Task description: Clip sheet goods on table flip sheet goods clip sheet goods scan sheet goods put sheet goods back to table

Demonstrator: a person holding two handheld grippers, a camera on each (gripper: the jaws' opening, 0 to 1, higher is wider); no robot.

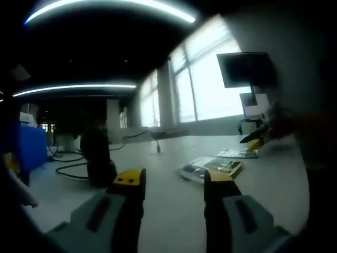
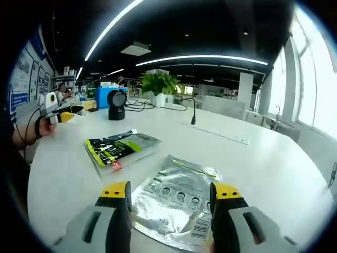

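The white table (image 2: 274, 158) carries two sheet goods. In the right gripper view the silver pouch (image 2: 176, 197) lies flat between the wide jaws of the right tool (image 2: 171, 197); the green-black pouch (image 2: 121, 147) lies at 11 o'clock, the scanner (image 2: 116, 104) beyond. The left tool (image 1: 174, 184) is also wide, holding nothing (pouches at 2 o'clock). I judge the first clipping is in hand; next, lower and close on the silver edge.

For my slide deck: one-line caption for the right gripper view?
Open right gripper poised over a silver pouch on the white table, a green-black pack beyond.
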